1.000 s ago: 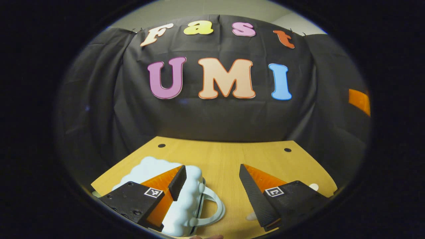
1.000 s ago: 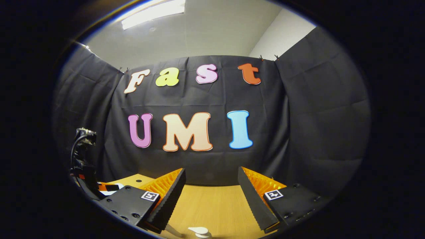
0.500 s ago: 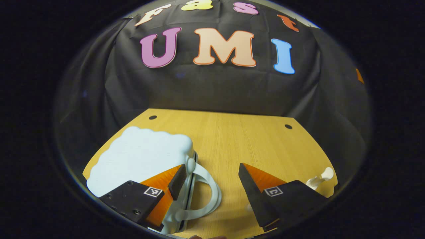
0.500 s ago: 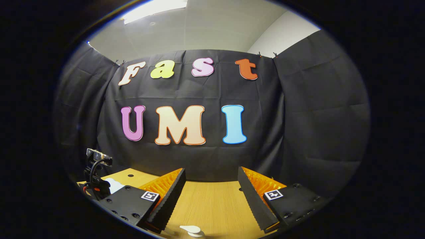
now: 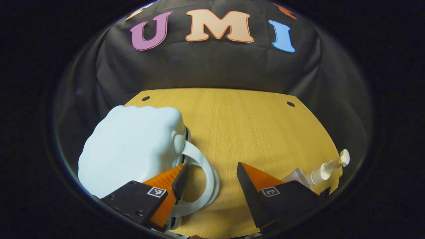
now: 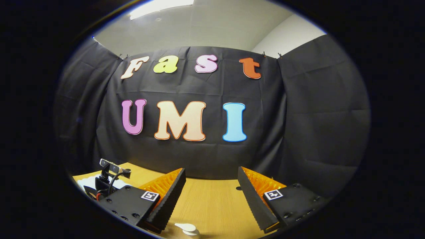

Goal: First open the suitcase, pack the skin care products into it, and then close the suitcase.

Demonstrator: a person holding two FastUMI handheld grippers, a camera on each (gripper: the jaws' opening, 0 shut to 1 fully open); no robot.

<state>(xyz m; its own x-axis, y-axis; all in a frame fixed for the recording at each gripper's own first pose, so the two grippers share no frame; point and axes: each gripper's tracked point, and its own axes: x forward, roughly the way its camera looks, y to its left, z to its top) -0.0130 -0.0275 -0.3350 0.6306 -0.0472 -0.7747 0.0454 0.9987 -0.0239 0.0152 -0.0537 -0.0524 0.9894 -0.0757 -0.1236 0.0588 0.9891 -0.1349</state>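
Left gripper view: a pale blue suitcase (image 5: 131,146) lying flat on the left part of the yellow table (image 5: 252,132), lid down and shut. White handle (image 5: 204,179) sticking out toward the middle of the table. Pump bottle (image 5: 323,169) of skin care standing near the right edge, well apart from the case. So nothing done yet, by the look of it: case to open, bottle to pack, case to close. Left gripper (image 5: 211,174) low over the table with fingers spread wide. Left finger (image 5: 181,176) over the handle near the case's edge, maybe touching, too hard to tell. Right finger (image 5: 247,181) over bare wood. Nothing pinched between them. Looks like a reach for the handle or the lid edge, to start the opening.

Right gripper view: right gripper (image 6: 211,186) up higher, pointing at the black cloth wall (image 6: 315,126). Fingers spread wide here too, holding nothing, touching nothing. White pump top (image 6: 186,227) of the bottle peeking up just below and between the fingers, close by. Far left, a bit of the pale case (image 6: 88,181) behind the other gripper's black camera part (image 6: 111,177). Bottle ready to grab once the case is open.
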